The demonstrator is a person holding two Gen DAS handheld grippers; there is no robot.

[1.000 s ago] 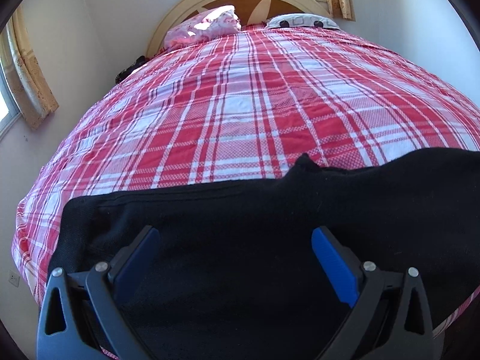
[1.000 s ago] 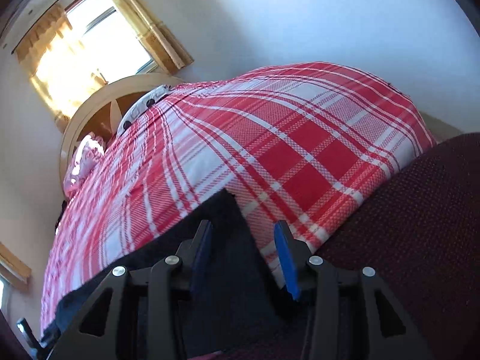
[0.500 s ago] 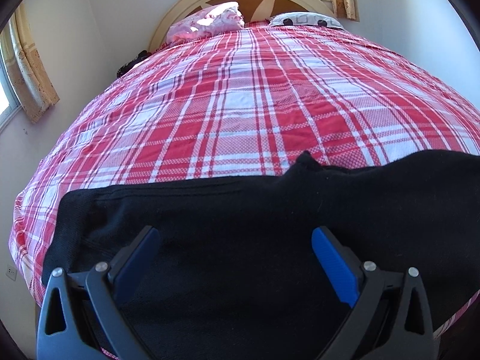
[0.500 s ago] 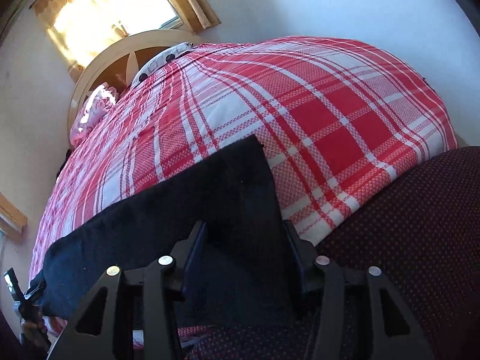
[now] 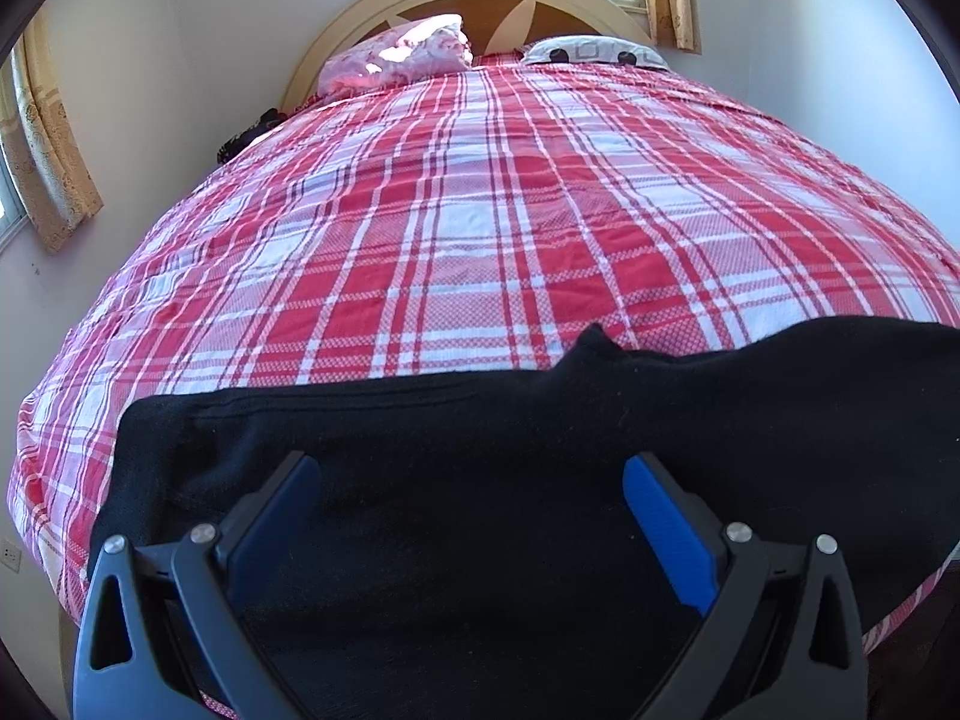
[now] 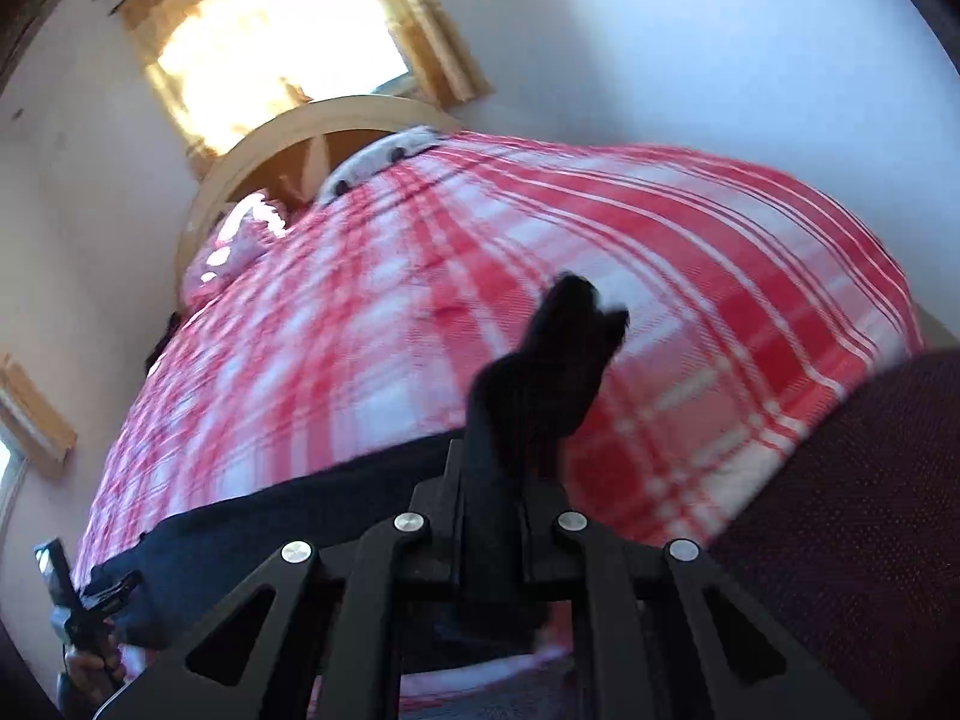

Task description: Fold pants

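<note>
Pants: black soft knit pants (image 5: 480,450) lie along the near edge of the red-and-white plaid bedspread (image 5: 480,228), across the bottom of the left wrist view.
Handling: likely light, limp, prone to sag; best pinched at a corner or hem.
Right gripper (image 6: 492,480): jaws closing on a bunched black corner standing up mid-frame.
Left gripper (image 5: 474,516): jaws wide apart above the cloth, holding nothing.
Room: bedspread bare up to the pillows (image 5: 402,54), upper frame.

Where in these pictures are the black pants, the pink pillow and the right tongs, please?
black pants (image 5: 480,480): left wrist view, flat middle of the fabric.
pink pillow (image 5: 396,57): left wrist view, its top face by the headboard.
right tongs (image 6: 492,480): right wrist view, fingertips closing on bunched pants fabric.
</note>
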